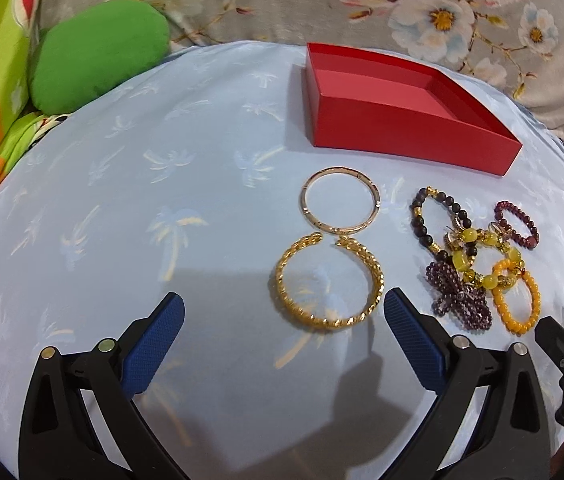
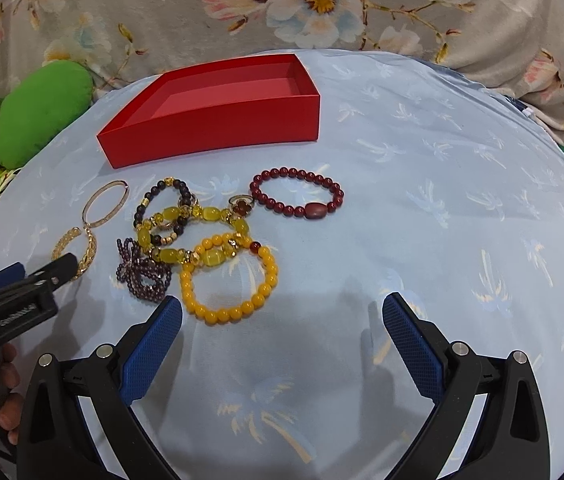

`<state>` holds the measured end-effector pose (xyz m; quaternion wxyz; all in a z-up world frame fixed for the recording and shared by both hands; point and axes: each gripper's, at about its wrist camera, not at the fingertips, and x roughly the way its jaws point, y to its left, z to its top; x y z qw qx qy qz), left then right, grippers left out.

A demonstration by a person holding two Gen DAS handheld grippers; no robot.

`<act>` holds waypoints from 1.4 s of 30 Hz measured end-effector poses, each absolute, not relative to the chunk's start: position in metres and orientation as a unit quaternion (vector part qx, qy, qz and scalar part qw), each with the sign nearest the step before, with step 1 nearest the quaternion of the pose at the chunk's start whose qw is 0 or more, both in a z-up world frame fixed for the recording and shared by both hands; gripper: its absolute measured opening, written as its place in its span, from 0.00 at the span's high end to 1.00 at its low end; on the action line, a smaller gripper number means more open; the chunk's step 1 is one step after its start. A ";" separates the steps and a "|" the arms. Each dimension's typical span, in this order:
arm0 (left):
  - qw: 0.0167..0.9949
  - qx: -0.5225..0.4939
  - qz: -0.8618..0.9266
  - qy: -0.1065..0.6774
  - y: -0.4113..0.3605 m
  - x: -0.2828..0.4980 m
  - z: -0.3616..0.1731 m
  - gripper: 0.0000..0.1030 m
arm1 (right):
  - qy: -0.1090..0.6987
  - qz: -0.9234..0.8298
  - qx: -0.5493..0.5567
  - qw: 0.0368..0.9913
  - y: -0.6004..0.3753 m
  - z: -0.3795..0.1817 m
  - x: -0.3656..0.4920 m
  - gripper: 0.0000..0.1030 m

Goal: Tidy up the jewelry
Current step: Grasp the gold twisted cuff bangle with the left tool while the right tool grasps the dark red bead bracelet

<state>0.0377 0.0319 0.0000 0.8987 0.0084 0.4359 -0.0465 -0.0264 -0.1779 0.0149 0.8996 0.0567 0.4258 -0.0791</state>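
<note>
Both tools are hanging low over the pale blue cloth with a palm-tree print (image 2: 421, 184), and nothing is lifted yet. The left gripper (image 1: 283, 316) has its jaws spread wide and empty; between them, just ahead, lies the open twisted gold cuff bangle (image 1: 327, 282). The right gripper (image 2: 282, 316) is also spread wide and empty, and the bracelet of round orange-yellow beads (image 2: 228, 280) lies just in front of its left finger.

The open, shallow red cardboard box (image 2: 218, 116) stands behind the jewelry and has nothing inside, so I judge the sorting is only at its start.

For the left side, the cuff is a good first piece. It touches the thin round rose-gold bangle (image 1: 339, 204) at its open end, so it is better to close on the near arc of the cuff and lift straight up, so the other ring is not dragged. The metal is thin and lies flat on soft cloth; the fingers must go down enough to catch under the rim.

For the right side, the tangled heap of yellow, dark and purple bead bracelets (image 2: 178, 232) is risky. The dark red bead bracelet with one oval stone (image 2: 297, 196) lies almost apart and would be easier to take alone.
</note>
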 end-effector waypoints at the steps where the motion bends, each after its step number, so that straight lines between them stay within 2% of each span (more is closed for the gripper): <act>1: 0.897 0.007 -0.050 0.439 0.031 0.041 -0.002 0.12 | 0.427 -0.078 0.057 0.899 -0.178 0.015 -0.025 0.06; 8: 0.898 0.027 -0.054 0.435 0.020 0.047 -0.002 0.21 | 0.431 -0.072 0.064 0.897 -0.177 0.011 -0.019 0.06; 15: 0.902 0.034 -0.059 0.426 0.016 0.045 0.000 0.45 | 0.430 -0.071 0.064 0.898 -0.178 0.012 -0.020 0.06; 33: 0.907 0.015 -0.064 0.417 0.028 0.037 0.018 0.46 | 0.417 -0.070 0.064 0.904 -0.186 0.022 -0.021 0.07; 42: 0.908 0.014 -0.060 0.415 0.029 0.048 0.022 0.46 | 0.412 -0.100 0.072 0.903 -0.214 0.025 0.013 0.15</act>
